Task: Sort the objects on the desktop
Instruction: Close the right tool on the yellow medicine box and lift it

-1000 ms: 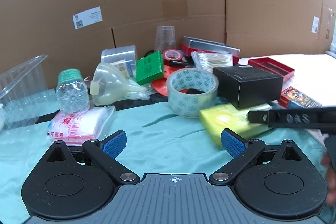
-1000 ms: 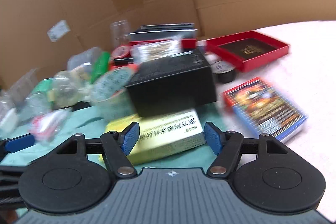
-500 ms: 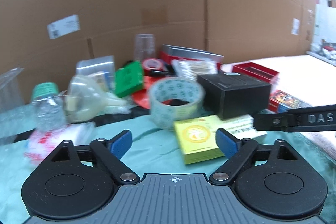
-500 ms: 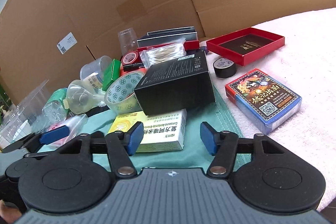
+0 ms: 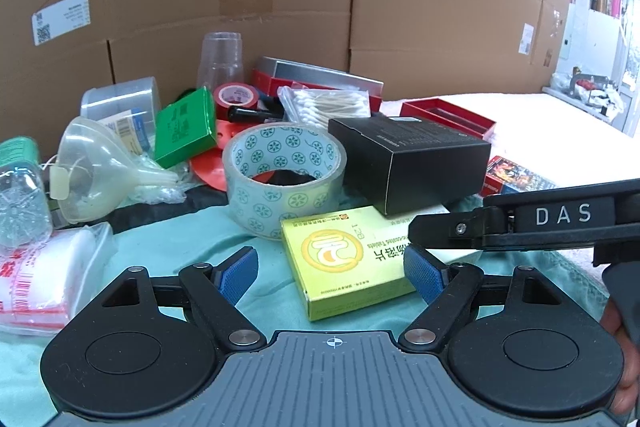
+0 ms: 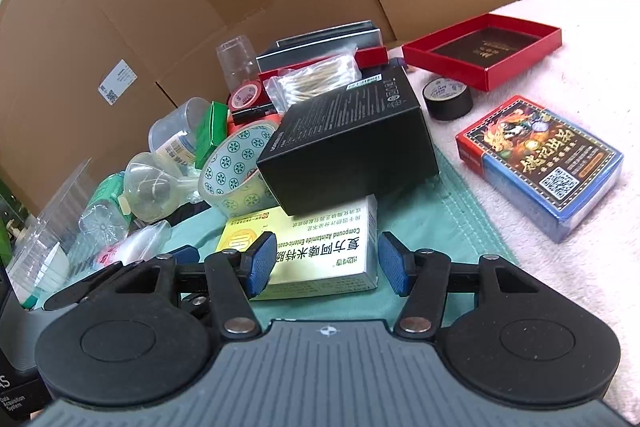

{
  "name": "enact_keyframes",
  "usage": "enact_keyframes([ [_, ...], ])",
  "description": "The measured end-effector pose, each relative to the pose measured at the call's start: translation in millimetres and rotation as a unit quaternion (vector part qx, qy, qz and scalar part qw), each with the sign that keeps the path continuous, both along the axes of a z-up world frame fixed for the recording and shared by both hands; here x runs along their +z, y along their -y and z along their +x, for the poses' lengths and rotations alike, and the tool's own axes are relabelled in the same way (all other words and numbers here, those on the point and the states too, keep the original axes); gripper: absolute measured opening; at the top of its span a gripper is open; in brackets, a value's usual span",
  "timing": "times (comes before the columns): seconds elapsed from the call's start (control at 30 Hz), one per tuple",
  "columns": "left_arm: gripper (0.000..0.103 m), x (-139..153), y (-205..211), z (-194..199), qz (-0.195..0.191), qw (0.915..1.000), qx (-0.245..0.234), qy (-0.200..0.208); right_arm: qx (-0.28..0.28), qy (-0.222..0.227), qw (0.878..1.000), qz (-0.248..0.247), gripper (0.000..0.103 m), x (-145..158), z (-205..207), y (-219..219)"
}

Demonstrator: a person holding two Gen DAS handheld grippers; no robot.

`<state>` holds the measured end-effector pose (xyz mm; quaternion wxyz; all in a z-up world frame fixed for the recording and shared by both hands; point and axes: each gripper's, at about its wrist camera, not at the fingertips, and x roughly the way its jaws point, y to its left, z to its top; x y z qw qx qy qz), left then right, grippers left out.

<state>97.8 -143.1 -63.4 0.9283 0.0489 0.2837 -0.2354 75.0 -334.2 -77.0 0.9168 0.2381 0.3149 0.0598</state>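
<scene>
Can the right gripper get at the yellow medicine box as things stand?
Probably only partly: the right gripper is open at the yellow medicine box, but the black box overlaps its far end and could tip.

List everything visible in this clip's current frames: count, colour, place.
medicine box: 1, yellow-green, on teal cloth, far end under black box
black box: 1, black, resting on medicine box
patterned tape: 1, clear with green print, left of black box
funnel: 1, translucent, left side
green box: 1, green, behind funnel
red tape: 1, red, rear
cotton swabs: 1 bag, clear, rear
cup: 1, clear, rear
black tape: 1, black, on white cloth
card box: 1, red and blue, right
red tray: 1, red, far right
bottle: 1, clear, green cap, left
left gripper: open
right gripper: open, straddling medicine box
</scene>
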Motion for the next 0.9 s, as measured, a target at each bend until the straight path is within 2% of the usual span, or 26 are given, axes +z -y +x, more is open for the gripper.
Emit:
enact_keyframes([
  [0.23,0.086,-4.7,-3.9,8.4,-0.031,0.999,-0.01,-0.031,-0.012,-0.004,1.0,-0.013,0.062,0.6,3.5,-2.1],
  [0.33,0.086,-7.1,-4.8,9.0,-0.043,0.9977,-0.028,-0.043,-0.008,-0.003,1.0,-0.018,0.062,-0.7,5.4,-3.2],
  [0.37,0.09,-8.5,-3.1,9.4,-0.044,0.9969,-0.041,-0.052,0.0,-0.005,1.0,-0.013,0.063,-1.3,6.6,-3.9],
  [0.47,0.091,-9.2,7.5,6.8,-0.01,0.9981,-0.043,-0.043,0.001,-0.002,0.999,-0.043,0.063,0.5,6.5,-13.2],
  [0.53,0.085,-9.2,11.5,4.3,0.003,0.9986,-0.04,-0.035,0.0,0.002,0.998,-0.06,0.063,0.4,5.3,-18.4],
  [0.77,0.079,-9.0,4.8,6.0,-0.016,0.9986,-0.033,-0.039,-0.003,0.005,0.999,-0.047,0.06,-1.3,4.4,-11.4],
  [0.9,0.077,-9.2,7.9,5.3,-0.005,0.9989,-0.032,-0.035,-0.005,0.004,0.998,-0.056,0.06,-0.6,4.6,-14.1],
])
